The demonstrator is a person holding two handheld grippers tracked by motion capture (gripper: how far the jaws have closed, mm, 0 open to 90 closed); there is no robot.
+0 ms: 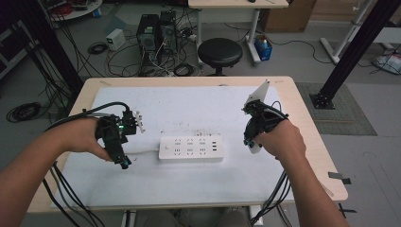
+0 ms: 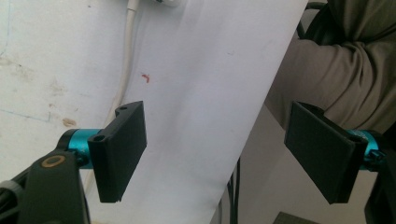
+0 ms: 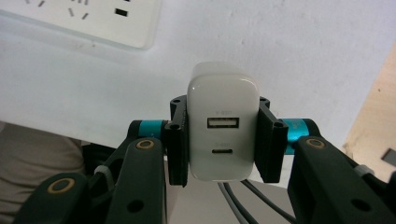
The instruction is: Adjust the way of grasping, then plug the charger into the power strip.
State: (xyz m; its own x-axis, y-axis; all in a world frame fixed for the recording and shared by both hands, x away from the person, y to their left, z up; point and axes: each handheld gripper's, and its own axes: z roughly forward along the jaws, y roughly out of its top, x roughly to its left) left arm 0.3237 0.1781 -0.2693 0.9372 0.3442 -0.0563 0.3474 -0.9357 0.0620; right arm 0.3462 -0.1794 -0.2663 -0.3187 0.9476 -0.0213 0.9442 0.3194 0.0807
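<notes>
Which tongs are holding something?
The right tongs. They are squeezed shut on a white charger. The left tongs are wide open with nothing between them.

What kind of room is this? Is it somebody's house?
Probably a lab or workshop, not a house: black desktop computer towers amid tangled cables on the grey floor, a round black stool, and black metal frame posts.

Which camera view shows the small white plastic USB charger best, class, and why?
The right gripper view: the small white plastic USB charger sits close up, clamped between the right gripper's black jaws, both ports facing the camera. The high view shows a white sliver of it below the person's right hand. The left gripper view faces the white mat.
</notes>
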